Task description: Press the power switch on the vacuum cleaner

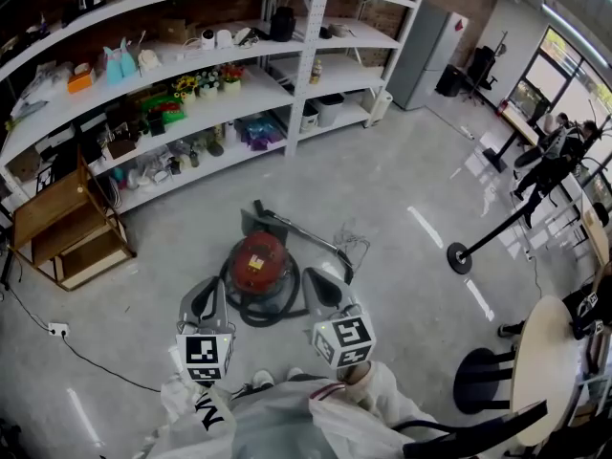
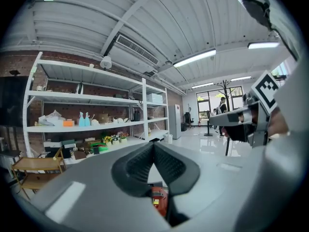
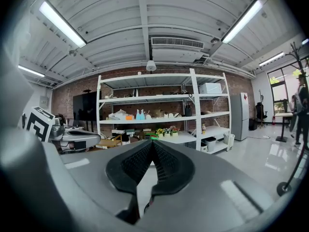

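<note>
A red round vacuum cleaner (image 1: 259, 264) stands on the floor with a dark hose coiled round its base and a metal wand (image 1: 308, 235) lying behind it. My left gripper (image 1: 211, 299) hovers at its left side, my right gripper (image 1: 323, 290) at its right side, both held above the floor and apart from it. Each gripper's jaws meet at the tips with nothing between them. In the left gripper view a sliver of the red vacuum cleaner (image 2: 158, 200) shows below the shut left gripper (image 2: 154, 146). The right gripper (image 3: 153, 145) points toward the shelves.
Long white shelving (image 1: 239, 94) full of small items runs along the far wall. A wooden step stool (image 1: 69, 226) stands at the left. A cable (image 1: 86, 357) and socket lie on the floor at left. A round table (image 1: 543, 371), a black stool (image 1: 481, 379) and a floor stand (image 1: 460, 257) are at right.
</note>
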`<action>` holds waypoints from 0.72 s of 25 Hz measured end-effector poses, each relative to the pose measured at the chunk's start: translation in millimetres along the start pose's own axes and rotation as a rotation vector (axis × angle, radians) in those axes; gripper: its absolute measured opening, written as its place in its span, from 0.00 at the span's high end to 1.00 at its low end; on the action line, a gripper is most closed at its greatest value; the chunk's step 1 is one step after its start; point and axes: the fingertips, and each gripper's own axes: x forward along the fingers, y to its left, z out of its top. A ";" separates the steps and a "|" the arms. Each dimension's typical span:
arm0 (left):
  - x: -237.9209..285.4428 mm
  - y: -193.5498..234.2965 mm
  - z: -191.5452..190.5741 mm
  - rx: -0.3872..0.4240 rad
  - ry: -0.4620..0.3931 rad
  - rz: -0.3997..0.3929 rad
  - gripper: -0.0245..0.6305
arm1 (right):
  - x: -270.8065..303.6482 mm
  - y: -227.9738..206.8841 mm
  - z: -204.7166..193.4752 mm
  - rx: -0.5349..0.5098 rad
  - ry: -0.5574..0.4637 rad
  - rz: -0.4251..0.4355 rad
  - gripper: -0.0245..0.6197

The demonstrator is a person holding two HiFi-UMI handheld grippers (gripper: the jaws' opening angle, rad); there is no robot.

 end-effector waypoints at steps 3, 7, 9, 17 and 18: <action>3.3 -6.5 0.9 0.012 0.012 -0.003 0.96 | -3.5 -7.7 -1.5 0.016 -0.001 0.000 0.96; 10.8 -17.0 5.1 0.029 0.019 -0.007 0.96 | -8.0 -19.4 -2.2 0.032 -0.009 0.002 0.96; 14.0 -22.9 7.6 0.033 0.020 -0.010 0.96 | -10.3 -24.9 -2.0 0.039 -0.012 0.002 0.96; 18.9 -51.9 8.3 0.033 0.037 -0.021 0.96 | -24.9 -39.4 -9.0 0.052 -0.011 0.021 0.96; 18.2 -54.0 8.0 0.034 0.040 -0.020 0.96 | -26.5 -39.5 -10.7 0.050 -0.007 0.024 0.96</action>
